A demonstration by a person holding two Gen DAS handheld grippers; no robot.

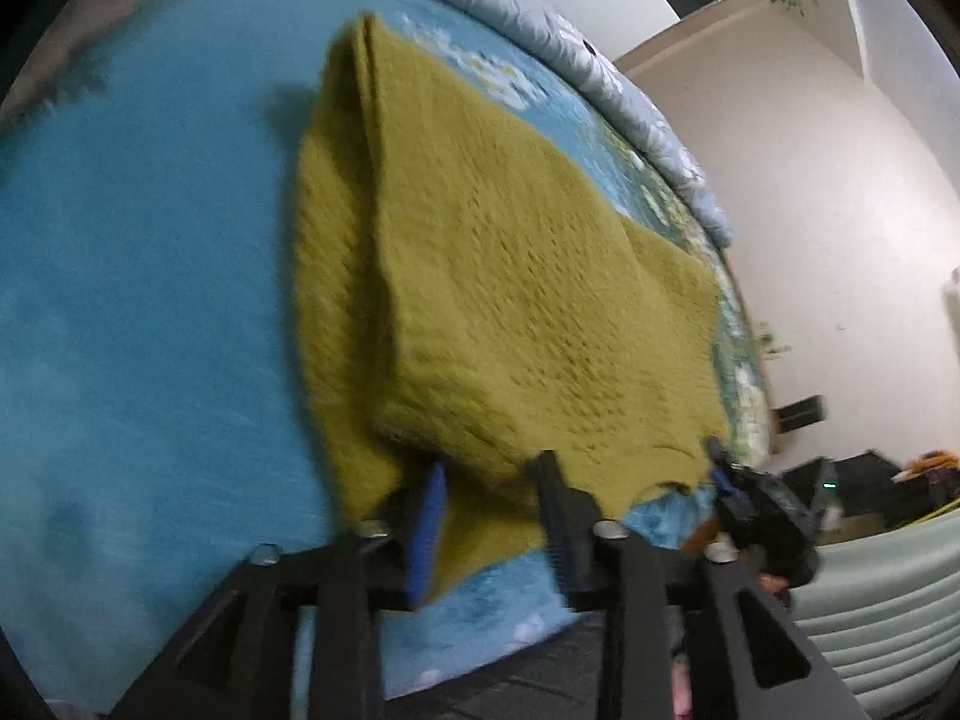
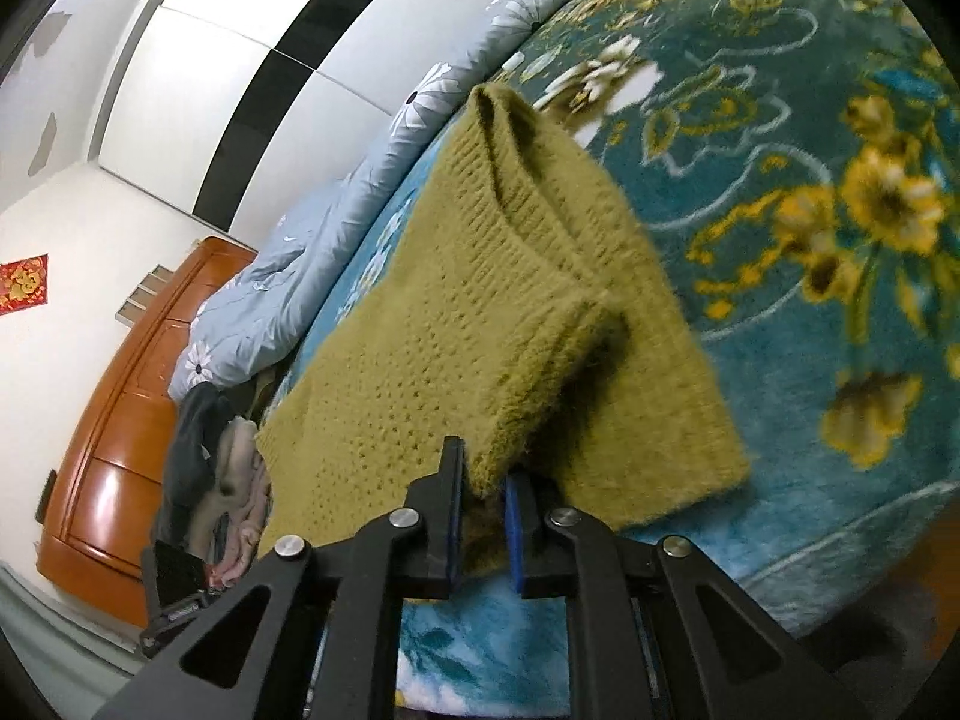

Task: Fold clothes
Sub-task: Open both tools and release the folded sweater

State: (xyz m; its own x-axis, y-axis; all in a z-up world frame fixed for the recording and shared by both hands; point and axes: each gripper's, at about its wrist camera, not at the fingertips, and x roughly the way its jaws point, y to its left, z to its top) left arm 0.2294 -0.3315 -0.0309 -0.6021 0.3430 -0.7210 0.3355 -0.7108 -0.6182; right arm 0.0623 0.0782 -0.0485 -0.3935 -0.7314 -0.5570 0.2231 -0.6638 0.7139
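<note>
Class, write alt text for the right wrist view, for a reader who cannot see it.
The right gripper pinches a folded edge of an olive-green knitted sweater lying on a teal floral blanket. Behind it are a pale blue flowered quilt and an orange wooden headboard.

Left claw (image 1: 489, 516): tilted down, jaws apart, sweater (image 1: 510, 276) hem lying loose between the blue pads (image 1: 427, 531), no clear pinch. Right claw (image 2: 485, 516): also tilted down, jaws nearly closed, clamped on a folded sweater edge, pads pressing the knit from both sides.
</note>
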